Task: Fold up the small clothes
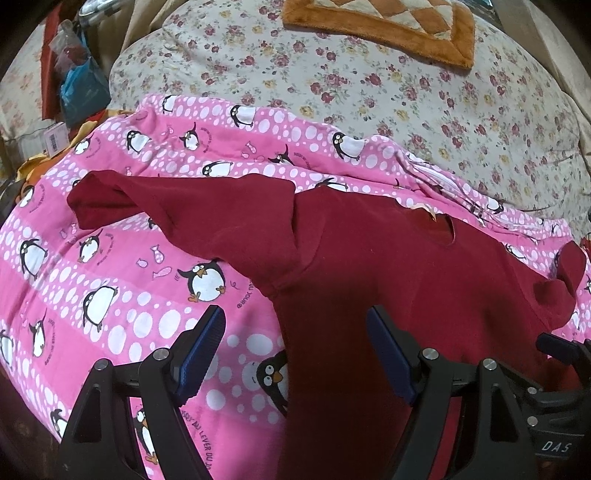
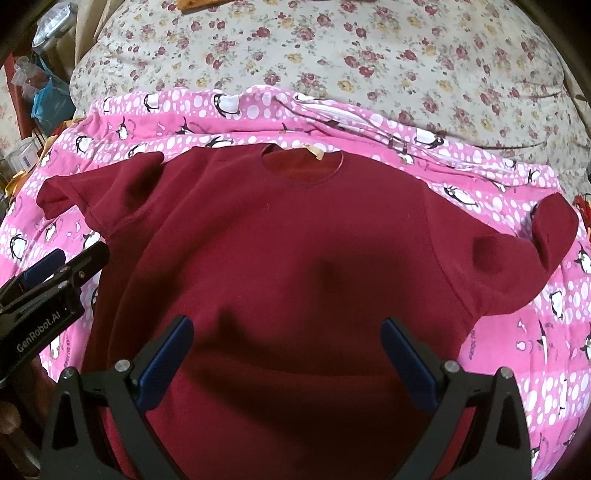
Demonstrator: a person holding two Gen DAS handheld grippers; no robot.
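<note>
A dark red sweater (image 2: pixel 280 236) lies spread flat, front up, on a pink penguin-print blanket (image 2: pixel 546 332), neck opening (image 2: pixel 303 166) at the far side. Both sleeves are folded back short at the sides. It also shows in the left wrist view (image 1: pixel 369 258), with its left sleeve (image 1: pixel 177 206) stretched out to the left. My left gripper (image 1: pixel 295 332) is open and empty, hovering over the sweater's left side edge. It also shows at the left edge of the right wrist view (image 2: pixel 55 266). My right gripper (image 2: pixel 288 339) is open and empty above the sweater's lower middle.
The blanket lies on a floral bedspread (image 2: pixel 369 55). An orange patchwork mat (image 1: pixel 388 26) lies at the far side of the bed. Bags and clutter (image 1: pixel 74 85) stand off the bed at the far left.
</note>
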